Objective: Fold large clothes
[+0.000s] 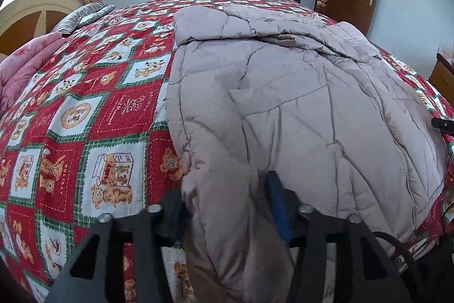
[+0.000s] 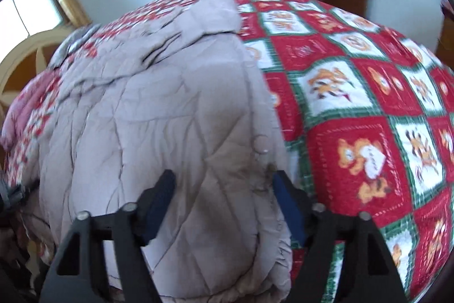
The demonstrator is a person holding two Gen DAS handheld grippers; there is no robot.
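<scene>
Left fingers (image 1: 227,198) spread | right fingers (image 2: 224,189) spread | coat (image 1: 298,104) between both

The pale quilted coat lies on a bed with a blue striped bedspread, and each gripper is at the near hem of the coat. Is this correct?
Not quite: the bedspread is not blue striped but a red, white and green check with bear pictures, as the left wrist view shows. The rest stands: the pale quilted coat lies on it, with the left gripper and right gripper at its near hem.
</scene>
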